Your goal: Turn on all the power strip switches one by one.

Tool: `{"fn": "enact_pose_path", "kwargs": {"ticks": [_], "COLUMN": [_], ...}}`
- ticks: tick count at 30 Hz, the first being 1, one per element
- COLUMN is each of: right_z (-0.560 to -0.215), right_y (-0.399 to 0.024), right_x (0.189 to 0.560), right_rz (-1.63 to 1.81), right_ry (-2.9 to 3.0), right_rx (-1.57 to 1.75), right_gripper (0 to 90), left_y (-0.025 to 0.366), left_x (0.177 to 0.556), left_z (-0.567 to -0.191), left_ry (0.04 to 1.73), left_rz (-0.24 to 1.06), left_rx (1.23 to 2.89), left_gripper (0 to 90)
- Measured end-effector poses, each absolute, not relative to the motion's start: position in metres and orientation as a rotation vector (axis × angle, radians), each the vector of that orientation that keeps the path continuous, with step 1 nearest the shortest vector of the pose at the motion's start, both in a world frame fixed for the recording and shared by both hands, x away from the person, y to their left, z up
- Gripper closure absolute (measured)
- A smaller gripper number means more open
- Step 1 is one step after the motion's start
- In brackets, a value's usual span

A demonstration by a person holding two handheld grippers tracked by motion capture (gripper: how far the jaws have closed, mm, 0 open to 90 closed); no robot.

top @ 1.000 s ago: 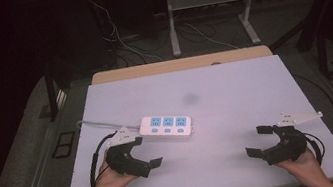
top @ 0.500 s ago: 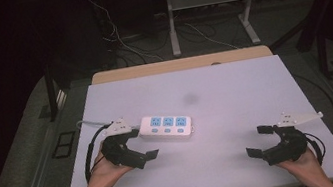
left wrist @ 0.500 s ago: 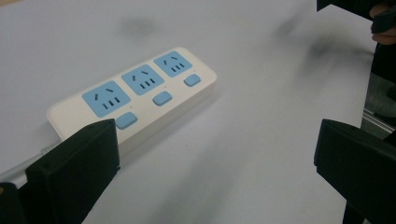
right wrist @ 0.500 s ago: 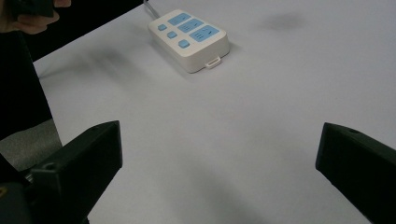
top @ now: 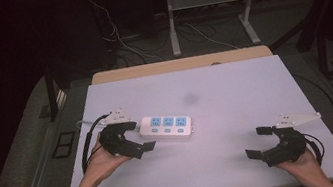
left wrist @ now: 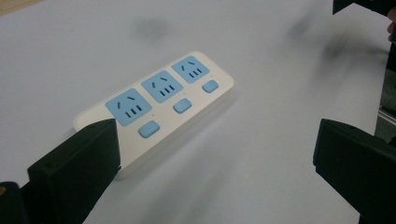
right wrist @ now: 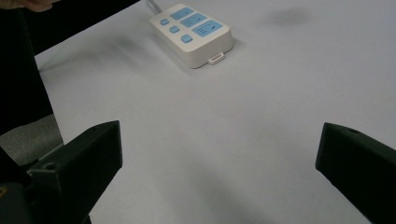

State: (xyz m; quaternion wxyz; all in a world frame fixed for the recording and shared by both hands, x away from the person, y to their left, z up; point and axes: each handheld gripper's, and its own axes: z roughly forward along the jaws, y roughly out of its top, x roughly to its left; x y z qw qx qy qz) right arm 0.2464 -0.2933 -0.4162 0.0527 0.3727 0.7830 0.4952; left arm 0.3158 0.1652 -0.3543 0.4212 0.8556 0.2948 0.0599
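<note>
A: Socket strip, white with three blue outlets and three blue buttons, lies flat on the surface, a little left of the middle. Its long side runs from about 9 o'clock to 3 o'clock in the high view. A thin cord leaves its left end.

B: And the left gripper? Where is it now?

A: At the strip's left end, very close. One second ago it was lower, toward 7 o'clock from the strip and clearly apart. Now it has moved up and its fingers stand around that end. In the left gripper view the strip lies between the fingers; one finger covers the near corner, the other is far off to the side.

B: So the fingers are wide?

A: Yes, wide apart, holding nothing. I cannot tell if the near finger already touches the casing.

B: What does this change mean for the work?

A: I judge the approach is nearly finished and the grasp of the strip is the next step. It is not yet gripped. The opening looks much wider than the strip, so it must be centred before closing, or the strip may slide on the smooth surface.

B: The right gripper?

A: It has stayed at its place, near the front right corner, about 4 o'clock from the strip and well apart. Its fingers are also wide and empty. From the right gripper view the strip appears far ahead.
</note>
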Motion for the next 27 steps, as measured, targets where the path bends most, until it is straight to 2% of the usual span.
{"fn": "enact_pose_path", "kwargs": {"ticks": [18, 27], "right_z": [-0.416, -0.417], "right_y": [-0.295, -0.295], "right_x": [0.246, 0.246], "right_rz": [1.510, 1.503], "right_ry": [2.377, 2.382], "right_rx": [1.126, 1.123], "right_gripper": [0.3, 0.4], "left_y": [0.155, 0.158], "left_x": [0.343, 0.357], "left_z": [-0.347, -0.350], "left_ry": [0.736, 0.750], "left_rz": [0.183, 0.194], "left_rx": [2.219, 2.225], "left_gripper": [3.8, 13.5]}}
